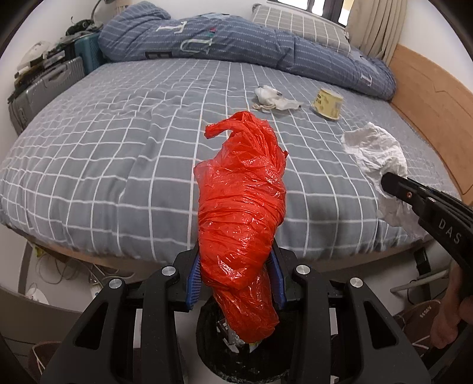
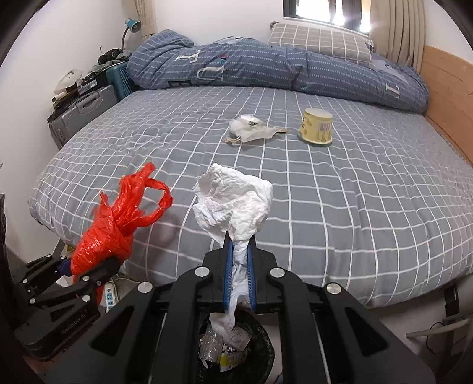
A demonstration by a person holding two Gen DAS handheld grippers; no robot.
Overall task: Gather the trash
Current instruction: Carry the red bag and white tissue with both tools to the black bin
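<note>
Left tool [image 1: 236,277] clamps red bag [image 1: 241,201], right tool [image 2: 239,283] tissue [image 2: 236,203].

I am in a bedroom of a home. A bed [image 2: 369,212] fills most of my view, made up with a grey sheet checked in white lines. A blue quilt [image 2: 266,71] lies bunched along its far side, and 1 checked pillow [image 2: 319,41] rests against the wall under a window [image 2: 322,9] with beige curtains [image 2: 405,29]. A wooden headboard [image 2: 446,85] runs along the right. Beside the bed on the left stand 2 suitcases [image 2: 79,109] piled with clutter, with a desk lamp [image 2: 131,28] behind. A power strip [image 2: 111,292] lies on the floor under the bed's edge.
</note>
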